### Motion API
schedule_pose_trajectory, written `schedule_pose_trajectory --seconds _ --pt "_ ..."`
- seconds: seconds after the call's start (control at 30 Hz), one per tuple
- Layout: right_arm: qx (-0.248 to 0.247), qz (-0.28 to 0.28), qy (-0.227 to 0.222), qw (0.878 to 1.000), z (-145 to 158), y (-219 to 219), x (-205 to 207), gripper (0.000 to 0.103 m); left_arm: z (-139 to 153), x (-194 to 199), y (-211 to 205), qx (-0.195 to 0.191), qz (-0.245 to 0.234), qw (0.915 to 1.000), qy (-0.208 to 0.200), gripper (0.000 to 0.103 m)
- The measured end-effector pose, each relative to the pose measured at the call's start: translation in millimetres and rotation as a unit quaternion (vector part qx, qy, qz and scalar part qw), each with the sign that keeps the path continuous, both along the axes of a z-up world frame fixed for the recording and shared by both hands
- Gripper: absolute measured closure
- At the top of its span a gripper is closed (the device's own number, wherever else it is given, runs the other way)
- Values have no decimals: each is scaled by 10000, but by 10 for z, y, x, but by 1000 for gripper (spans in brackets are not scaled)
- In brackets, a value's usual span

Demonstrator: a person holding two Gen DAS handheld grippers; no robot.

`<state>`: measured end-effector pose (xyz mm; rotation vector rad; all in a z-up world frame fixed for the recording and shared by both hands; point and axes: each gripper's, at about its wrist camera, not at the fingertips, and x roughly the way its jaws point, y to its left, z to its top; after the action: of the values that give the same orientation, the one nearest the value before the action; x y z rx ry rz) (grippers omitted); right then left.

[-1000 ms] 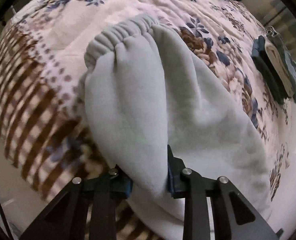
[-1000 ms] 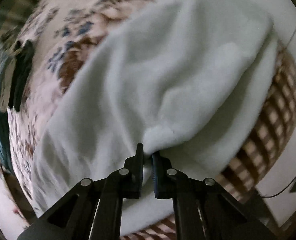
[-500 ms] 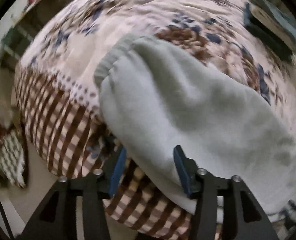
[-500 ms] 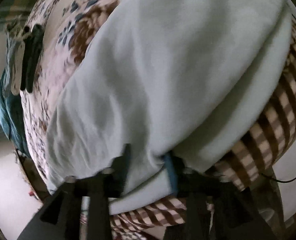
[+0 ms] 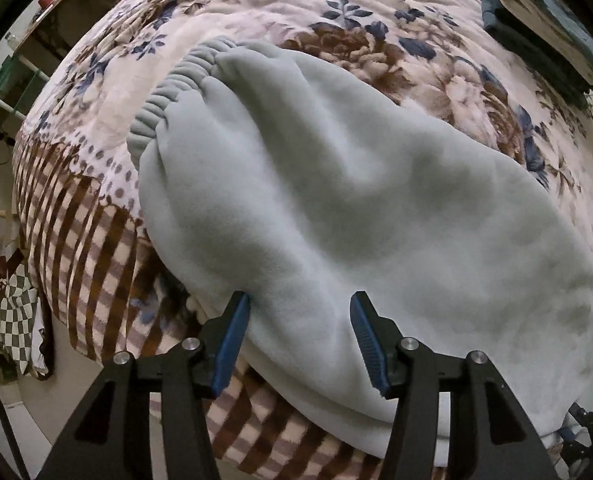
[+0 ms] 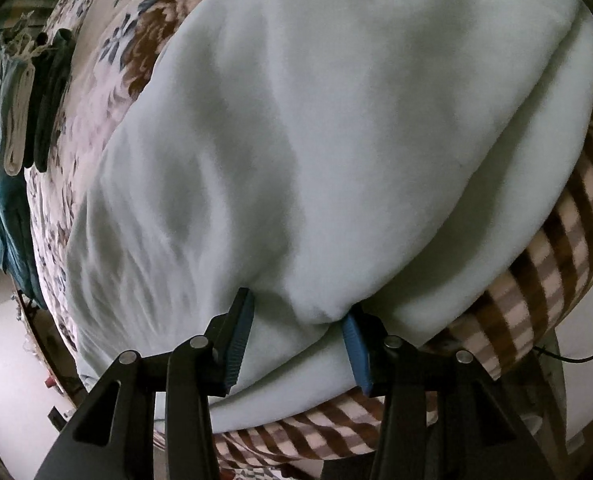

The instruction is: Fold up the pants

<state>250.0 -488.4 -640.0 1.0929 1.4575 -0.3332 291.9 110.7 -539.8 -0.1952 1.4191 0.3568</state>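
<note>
Light grey fleece pants (image 5: 336, 200) lie folded on the floral quilt, their elastic waistband (image 5: 164, 92) at the upper left. My left gripper (image 5: 300, 300) hovers over the pants' near edge, open, with its blue pads apart and the cloth lying loose below them. In the right wrist view the same pants (image 6: 316, 120) fill most of the picture. My right gripper (image 6: 298, 308) is open too. A soft bulge of the pants' edge sits between its pads without being pinched.
The quilt (image 5: 336, 8) has a brown checked border (image 5: 76, 220) that hangs over the bed's near edge. A stack of folded dark and pale clothes (image 5: 544, 40) lies at the far right of the bed, seen also as the clothes stack (image 6: 36, 92) beside a teal cloth (image 6: 8, 220).
Both grippers were shut on folds of the pants and have let go, their jaws now apart. The cloth has settled flat on the quilt, and the left view has shifted sideways.
</note>
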Motion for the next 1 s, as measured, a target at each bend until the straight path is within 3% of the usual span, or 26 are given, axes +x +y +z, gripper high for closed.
schedule_pose_trajectory --seconds 0.13,0.2,0.23,0.27,0.33,0.4,0.53,0.7,0.77,0.87,0.9,1.0 --pt "14 34 -20 10000 -25 8 45 56 -65 23 22 -81 29 10000 31 50" --pt "-46 115 -108 9999 -56 40 146 55 -143 52 102 -345 222 9992 31 47" --pt "-122 174 -129 9997 -51 47 149 59 -191 73 155 -503 352 9981 39 47" --pt "-239 234 -147 9993 -30 61 164 73 -226 90 215 -727 507 9961 -10 48" --pt "-525 359 -206 9978 59 93 166 91 -208 98 337 -988 837 9914 -212 75" --pt "-664 340 -347 9966 188 93 113 93 -119 84 388 -1113 865 9892 -400 84" --pt "-694 175 -627 9955 458 74 -53 95 97 -105 378 -1004 684 9910 -560 92" --pt "-701 259 -768 9942 716 105 -201 95 174 -313 455 -879 677 9929 -438 93" --pt "-700 407 -574 9951 601 116 -245 95 50 -312 478 -890 737 9928 -304 92" --pt "-361 494 -129 9980 177 105 -224 94 -123 -269 456 -831 804 9932 -153 89" --pt "-241 513 -29 9984 66 78 -188 93 -101 -234 420 -785 793 9937 -117 89" --pt "136 385 -164 9990 70 -29 -173 82 119 -221 249 -535 711 9960 -85 74"
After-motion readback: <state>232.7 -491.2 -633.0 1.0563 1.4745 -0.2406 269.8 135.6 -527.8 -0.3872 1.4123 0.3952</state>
